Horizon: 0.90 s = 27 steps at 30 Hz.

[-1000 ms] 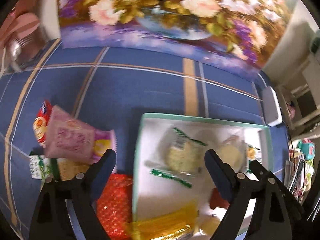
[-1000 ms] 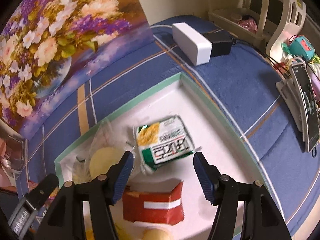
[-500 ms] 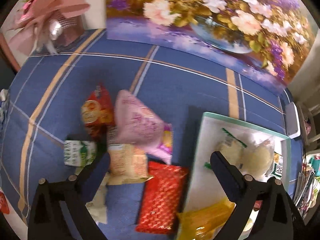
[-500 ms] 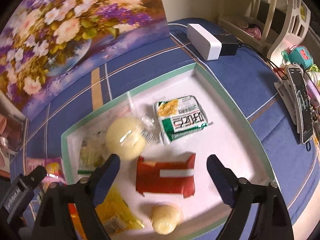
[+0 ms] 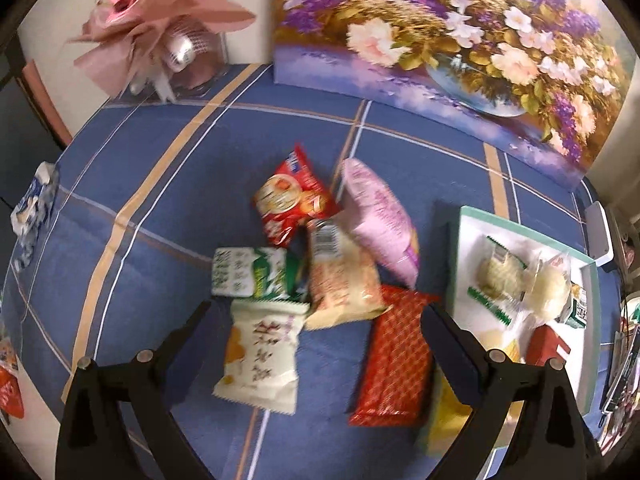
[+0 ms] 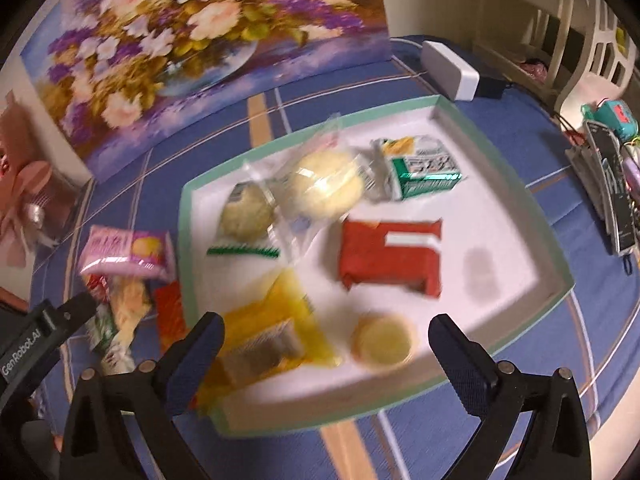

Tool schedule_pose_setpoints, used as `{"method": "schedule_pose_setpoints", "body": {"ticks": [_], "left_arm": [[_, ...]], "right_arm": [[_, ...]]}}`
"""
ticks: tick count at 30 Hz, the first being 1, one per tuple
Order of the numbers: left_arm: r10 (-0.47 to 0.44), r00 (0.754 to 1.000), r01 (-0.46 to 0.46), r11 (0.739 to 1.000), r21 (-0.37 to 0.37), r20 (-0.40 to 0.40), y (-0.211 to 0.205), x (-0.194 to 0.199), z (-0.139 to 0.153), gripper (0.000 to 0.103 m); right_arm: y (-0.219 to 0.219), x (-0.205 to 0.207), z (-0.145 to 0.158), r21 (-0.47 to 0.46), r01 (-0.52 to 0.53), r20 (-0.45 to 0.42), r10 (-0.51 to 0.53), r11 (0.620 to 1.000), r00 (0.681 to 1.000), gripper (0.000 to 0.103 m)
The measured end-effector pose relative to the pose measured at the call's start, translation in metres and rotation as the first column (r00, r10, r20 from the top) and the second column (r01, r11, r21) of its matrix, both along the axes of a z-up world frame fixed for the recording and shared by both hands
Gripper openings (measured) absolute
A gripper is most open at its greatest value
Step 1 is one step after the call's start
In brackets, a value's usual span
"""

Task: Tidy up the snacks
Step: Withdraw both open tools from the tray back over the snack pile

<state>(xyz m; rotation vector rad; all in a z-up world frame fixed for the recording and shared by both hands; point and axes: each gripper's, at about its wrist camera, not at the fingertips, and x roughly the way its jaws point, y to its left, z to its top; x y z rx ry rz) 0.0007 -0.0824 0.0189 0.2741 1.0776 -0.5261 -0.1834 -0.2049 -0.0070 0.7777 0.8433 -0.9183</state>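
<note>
Loose snacks lie in a heap on the blue cloth: a red cracker packet [image 5: 290, 200], a pink bag [image 5: 378, 216], a green-white packet [image 5: 252, 272], a beige packet [image 5: 344, 280], a white packet [image 5: 260, 356] and a red checkered bar [image 5: 396, 356]. My left gripper [image 5: 316, 312] hovers open above the white and beige packets and holds nothing. The white tray [image 6: 500, 152] holds a red packet [image 6: 390, 256], a green-white packet [image 6: 420, 168], a wrapped bun [image 6: 324, 188], a yellow packet [image 6: 272, 328] and a small round cake [image 6: 382, 340]. Above the tray's near side, my right gripper [image 6: 326, 320] is empty and its jaws are opening.
A floral painting [image 6: 192, 40] leans at the back of the table. A pink bouquet [image 5: 160, 28] stands at the far left. A white box [image 6: 452, 68] lies behind the tray. A rack with phones [image 6: 612, 184] and a white chair [image 6: 600, 40] are to the right.
The left gripper swung left, from over the tray to over the loose snack heap. The right gripper drew back from the green-white packet and its jaws spread much wider.
</note>
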Motion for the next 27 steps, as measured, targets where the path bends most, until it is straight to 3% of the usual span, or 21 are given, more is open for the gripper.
{"method": "schedule_pose_setpoints", "body": {"ticks": [10, 21, 27], "left_arm": [[0.057, 0.998, -0.056, 0.998, 0.035, -0.026, 0.047, 0.019, 0.000, 0.100], [0.216, 0.971, -0.214, 0.976, 0.035, -0.105, 0.106, 0.061, -0.010, 0.100], [0.243, 0.960, -0.240, 0.970, 0.040, -0.136, 0.117, 0.069, -0.017, 0.100]], "right_arm": [[0.034, 0.011, 0.015, 0.022, -0.028, 0.075, 0.026, 0.999, 0.997, 0.103], [0.076, 0.051, 0.019, 0.030, -0.125, 0.001, 0.125, 0.992, 0.992, 0.103], [0.099, 0.084, 0.022, 0.013, -0.228, -0.009, 0.229, 0.973, 0.973, 0.103]]}}
